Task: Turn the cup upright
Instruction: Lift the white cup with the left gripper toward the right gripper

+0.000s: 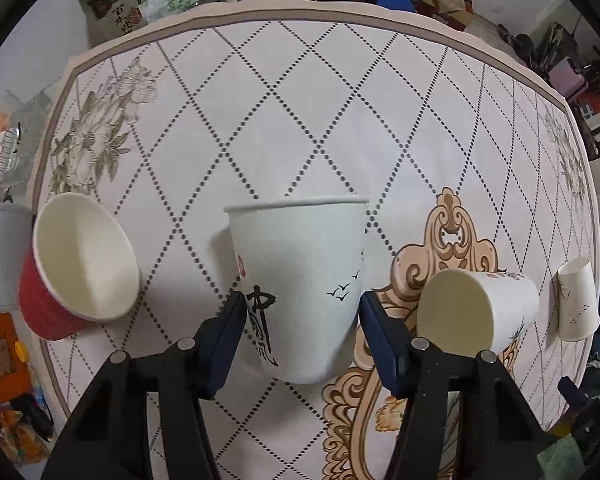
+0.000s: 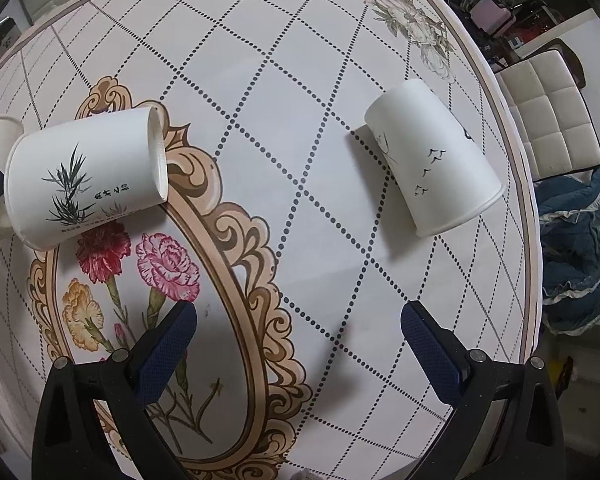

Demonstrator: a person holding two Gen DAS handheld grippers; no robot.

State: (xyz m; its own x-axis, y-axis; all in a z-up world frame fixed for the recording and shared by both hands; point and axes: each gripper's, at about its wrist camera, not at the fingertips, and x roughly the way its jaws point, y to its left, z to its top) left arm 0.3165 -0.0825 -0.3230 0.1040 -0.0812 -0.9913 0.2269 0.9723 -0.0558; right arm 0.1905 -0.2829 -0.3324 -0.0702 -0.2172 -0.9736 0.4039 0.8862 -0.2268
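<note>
Left gripper point(image 1: 302, 312) jaws flank upright white paper cup w/ black calligraphy point(image 1: 296, 280), seemingly touching; firm grip unclear, prob. steadying it. Right gripper point(image 2: 299, 344) wide open, empty, free for bamboo-print white paper cup on its side point(image 2: 84, 178).

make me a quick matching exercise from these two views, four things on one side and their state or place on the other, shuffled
Things:
1. red cup
2. cup with black writing
3. cup with bamboo print
4. right gripper

States:
a. lying on its side on the ornate frame of the tablecloth
b. open, nothing between the fingers
c. mouth up, between the left gripper's fingers
d. at the table's left edge, white inside showing

Pairs: 1-d, 2-c, 3-a, 4-b
</note>
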